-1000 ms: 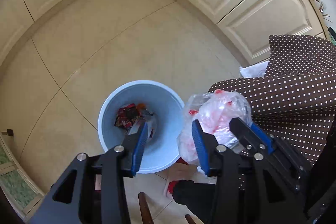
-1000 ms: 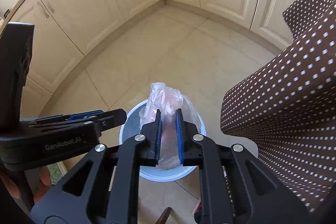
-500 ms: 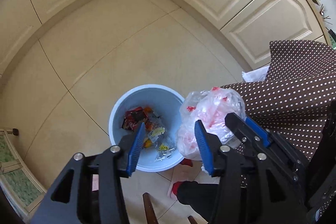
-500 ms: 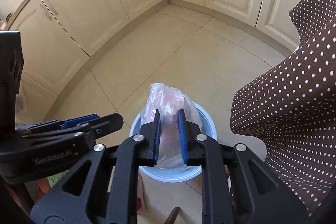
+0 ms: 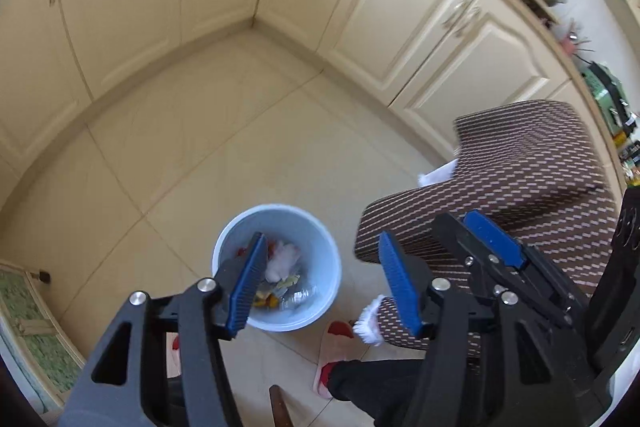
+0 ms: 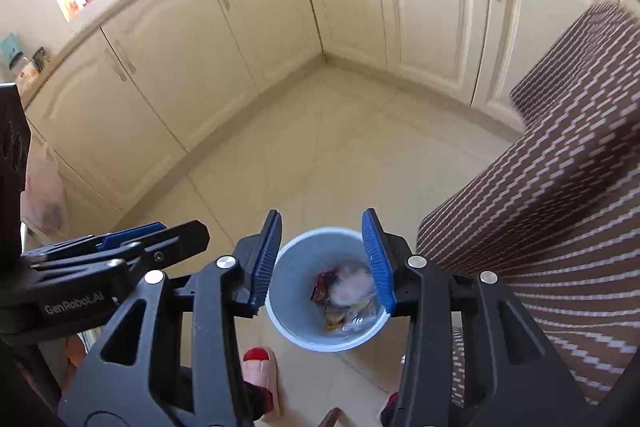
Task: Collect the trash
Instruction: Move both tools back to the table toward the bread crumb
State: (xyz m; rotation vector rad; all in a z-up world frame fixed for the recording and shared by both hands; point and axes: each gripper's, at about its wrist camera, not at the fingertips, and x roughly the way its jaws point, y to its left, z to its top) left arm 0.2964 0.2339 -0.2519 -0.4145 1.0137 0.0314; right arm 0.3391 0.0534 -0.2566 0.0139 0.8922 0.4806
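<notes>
A pale blue bin [image 5: 320,259] [image 6: 288,291] stands on the tiled floor below both grippers. Inside it lies a crumpled pink-and-white plastic bag [image 5: 282,261] [image 6: 352,285] on top of coloured wrappers [image 6: 326,283]. My left gripper [image 5: 322,277] hangs high over the bin's right side, its jaws opening with nothing between them. My right gripper [image 6: 324,259] hovers straight above the bin, its jaws opening too, and the bag has dropped clear of them. In the left wrist view the right gripper [image 5: 492,243] shows at the lower right.
Cream cabinet doors [image 5: 400,7] [image 6: 168,67] line two walls and meet in a corner. A person's brown dotted sleeve [image 5: 520,187] [image 6: 560,207] fills the right side. Pink slippers [image 6: 260,367] [image 5: 336,339] stand by the bin. A plastic bag [image 6: 42,195] hangs at the left.
The right gripper opened and the plastic bag fell from it into the bin. Both grippers rose, so the bin looks smaller. The left jaws spread wider.
</notes>
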